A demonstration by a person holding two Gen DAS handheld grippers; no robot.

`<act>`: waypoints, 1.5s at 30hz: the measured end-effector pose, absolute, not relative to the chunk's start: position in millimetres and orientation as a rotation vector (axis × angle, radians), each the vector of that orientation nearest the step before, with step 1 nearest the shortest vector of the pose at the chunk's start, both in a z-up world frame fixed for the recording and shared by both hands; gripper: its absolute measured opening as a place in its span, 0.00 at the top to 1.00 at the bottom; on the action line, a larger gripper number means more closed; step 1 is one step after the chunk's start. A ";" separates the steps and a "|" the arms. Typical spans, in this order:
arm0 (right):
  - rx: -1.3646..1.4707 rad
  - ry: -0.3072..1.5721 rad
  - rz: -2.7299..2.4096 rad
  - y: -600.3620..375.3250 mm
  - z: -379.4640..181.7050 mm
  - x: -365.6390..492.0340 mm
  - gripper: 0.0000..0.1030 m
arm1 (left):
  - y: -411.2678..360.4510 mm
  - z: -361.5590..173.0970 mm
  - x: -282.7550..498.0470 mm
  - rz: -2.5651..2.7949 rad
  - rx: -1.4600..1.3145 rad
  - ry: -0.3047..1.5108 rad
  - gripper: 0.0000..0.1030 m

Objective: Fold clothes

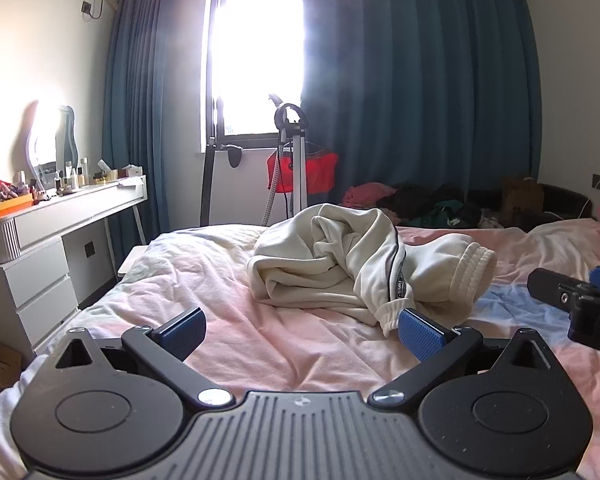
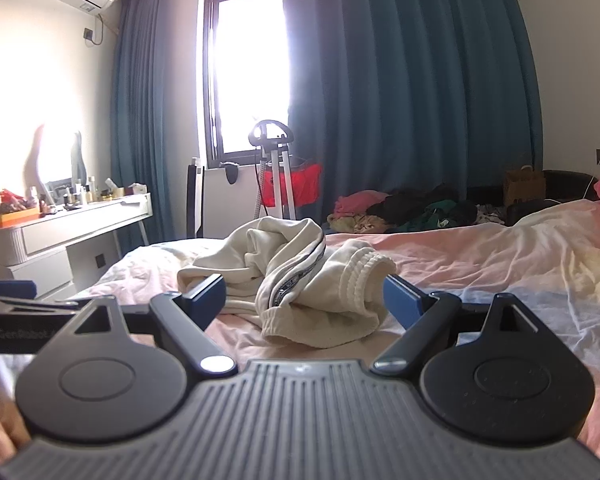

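Note:
A crumpled cream garment point(image 1: 340, 264) with a dark striped trim and ribbed cuffs lies in a heap on the pink bed sheet point(image 1: 260, 340). My left gripper point(image 1: 300, 330) is open and empty, just short of the heap, with a cuff close to its right pad point(image 1: 420, 334). My right gripper point(image 2: 304, 300) is open and empty, its jaws standing either side of the near end of the garment point(image 2: 300, 280) without touching it. The right gripper also shows at the right edge of the left wrist view point(image 1: 580, 300).
A white dressing table point(image 1: 60, 220) with bottles and a mirror stands left of the bed. A garment steamer stand point(image 1: 294, 160) with a red item is by the window. A pile of dark and pink clothes point(image 1: 420, 200) lies beyond the bed's far edge.

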State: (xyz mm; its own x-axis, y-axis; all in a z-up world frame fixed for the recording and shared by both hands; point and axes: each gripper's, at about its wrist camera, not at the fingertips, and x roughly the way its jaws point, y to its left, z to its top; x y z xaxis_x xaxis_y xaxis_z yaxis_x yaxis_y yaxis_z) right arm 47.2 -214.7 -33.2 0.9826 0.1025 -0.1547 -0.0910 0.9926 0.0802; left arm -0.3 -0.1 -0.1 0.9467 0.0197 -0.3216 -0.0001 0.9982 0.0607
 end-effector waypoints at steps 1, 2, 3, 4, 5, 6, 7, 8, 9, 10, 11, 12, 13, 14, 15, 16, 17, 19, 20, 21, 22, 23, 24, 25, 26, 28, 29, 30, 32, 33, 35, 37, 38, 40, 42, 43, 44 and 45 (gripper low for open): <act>0.074 0.161 0.097 -214.7 -33.6 47.3 0.16 | -0.2 -0.1 -0.6 0.011 0.059 0.326 0.00; 0.075 0.164 0.096 -214.7 -33.9 47.4 0.16 | -0.4 -0.2 -0.9 0.011 0.058 0.325 0.00; 0.076 0.166 0.096 -214.8 -34.3 47.5 0.16 | -0.5 -0.3 -1.2 0.011 0.058 0.323 0.00; 0.077 0.168 0.095 -214.8 -34.6 47.6 0.16 | -0.7 -0.3 -1.6 0.012 0.057 0.321 0.00; 0.078 0.170 0.095 -214.8 -34.9 47.8 0.16 | -0.8 -0.4 -1.9 0.012 0.056 0.320 0.00; 0.079 0.173 0.095 -214.9 -35.3 47.9 0.16 | -0.9 -0.5 -2.2 0.013 0.055 0.318 0.00; 0.080 0.175 0.094 -214.9 -35.6 48.0 0.16 | -1.1 -0.5 -2.5 0.013 0.054 0.316 0.00; 0.081 0.177 0.094 -214.9 -36.0 48.1 0.16 | -1.2 -0.6 -2.9 0.014 0.053 0.315 0.00; 0.082 0.179 0.093 -214.9 -36.3 48.2 0.16 | -1.3 -0.7 -3.2 0.014 0.052 0.313 0.00; 0.083 0.181 0.093 -215.0 -36.7 48.3 0.16 | -1.5 -0.8 -3.5 0.015 0.052 0.311 0.00; 0.084 0.184 0.092 -215.0 -37.0 48.5 0.16 | -1.6 -0.8 -3.8 0.015 0.051 0.310 0.00; 0.083 0.185 0.092 -214.9 -36.8 47.9 0.16 | -1.8 -0.9 -4.2 0.016 0.050 0.308 0.00; 0.081 0.186 0.092 -214.7 -36.3 47.1 0.16 | -1.1 -0.6 -4.6 0.018 0.045 0.308 0.00; 0.079 0.188 0.092 -214.5 -35.8 46.2 0.16 | -0.3 -0.3 -5.0 0.020 0.038 0.308 0.00; 0.079 0.192 0.093 -213.8 -35.1 47.1 0.16 | 0.6 0.1 -5.6 0.026 0.032 0.305 0.00; 0.078 0.195 0.092 -213.2 -35.3 48.4 0.16 | 1.4 0.5 -5.5 0.032 0.027 0.301 0.00; 0.078 0.196 0.092 -212.9 -35.5 48.8 0.16 | 1.5 0.3 -5.2 0.038 0.027 0.300 0.00; 0.079 0.194 0.093 -213.9 -36.2 49.1 0.16 | 1.8 0.7 -4.9 0.048 0.028 0.303 0.00; 0.080 0.195 0.093 -214.1 -36.5 49.6 0.16 | 2.4 0.5 -5.0 0.047 0.025 0.304 0.00; 0.081 0.195 0.094 -214.2 -36.5 49.5 0.16 | 3.2 0.4 -4.9 0.045 0.022 0.306 0.00; 0.082 0.195 0.094 -214.2 -36.4 49.2 0.16 | 3.4 -0.1 -4.2 0.043 0.023 0.309 0.00; 0.083 0.195 0.095 -214.3 -36.3 49.0 0.16 | 3.4 -0.7 -3.5 0.041 0.024 0.313 0.00; 0.084 0.196 0.096 -214.4 -36.2 48.8 0.16 | 3.1 -1.3 -2.8 0.043 0.028 0.314 0.00; 0.084 0.197 0.096 -214.4 -36.3 49.1 0.16 | 2.6 -1.9 -2.2 0.046 0.032 0.314 0.00; 0.085 0.198 0.096 -214.3 -36.2 49.2 0.16 | 2.6 -2.1 -2.3 0.046 0.033 0.313 0.00; 0.089 0.199 0.097 -214.5 -35.8 49.2 0.16 | 2.7 -2.2 -2.4 0.044 0.034 0.313 0.00; 0.090 0.199 0.097 -214.5 -35.7 49.2 0.16 | 2.2 -0.9 -1.5 0.046 0.033 0.315 0.00; 0.090 0.200 0.097 -214.5 -35.5 49.4 0.16 | 2.4 -0.4 -1.3 0.045 0.031 0.317 0.00; 0.092 0.203 0.100 -215.0 -35.2 50.0 0.16 | 3.1 -0.2 -1.0 0.043 0.028 0.321 0.00; 0.091 0.204 0.101 -215.1 -35.1 50.3 0.16 | 3.4 -0.3 -0.9 0.042 0.027 0.322 0.00; 0.091 0.205 0.102 -215.8 -35.3 50.7 0.16 | 3.2 -0.5 -0.4 0.041 0.028 0.325 0.00; 0.090 0.206 0.103 -215.9 -35.3 51.2 0.16 | 2.9 -1.0 -0.1 0.041 0.031 0.327 0.00; 0.091 0.207 0.104 -216.0 -35.3 51.4 0.16 | 2.9 -1.2 0.1 0.040 0.031 0.327 0.00; 0.093 0.211 0.107 -216.6 -35.3 52.4 0.16 | 3.1 -1.5 0.4 0.036 0.030 0.328 0.00; 0.097 0.216 0.111 -217.0 -35.8 53.2 0.16 | 3.1 -2.1 1.1 0.032 0.029 0.329 0.00; 0.096 0.213 0.108 -216.9 -35.7 52.9 0.16 | 3.3 -2.6 1.3 0.031 0.029 0.331 0.00; 0.093 0.208 0.102 -217.0 -35.4 52.4 0.16 | 3.3 -2.9 1.8 0.032 0.031 0.333 0.00; 0.095 0.207 0.100 -217.2 -35.3 52.2 0.16 | 3.5 -3.5 1.9 0.033 0.030 0.333 0.00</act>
State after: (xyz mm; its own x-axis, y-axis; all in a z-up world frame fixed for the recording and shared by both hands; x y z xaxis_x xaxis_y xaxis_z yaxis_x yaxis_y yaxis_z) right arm 52.2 -217.2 -35.3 0.9737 0.1083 -0.2004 -0.0888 0.9906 0.1038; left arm 1.9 3.5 -3.5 0.9445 0.0375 -0.3262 -0.0276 0.9990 0.0349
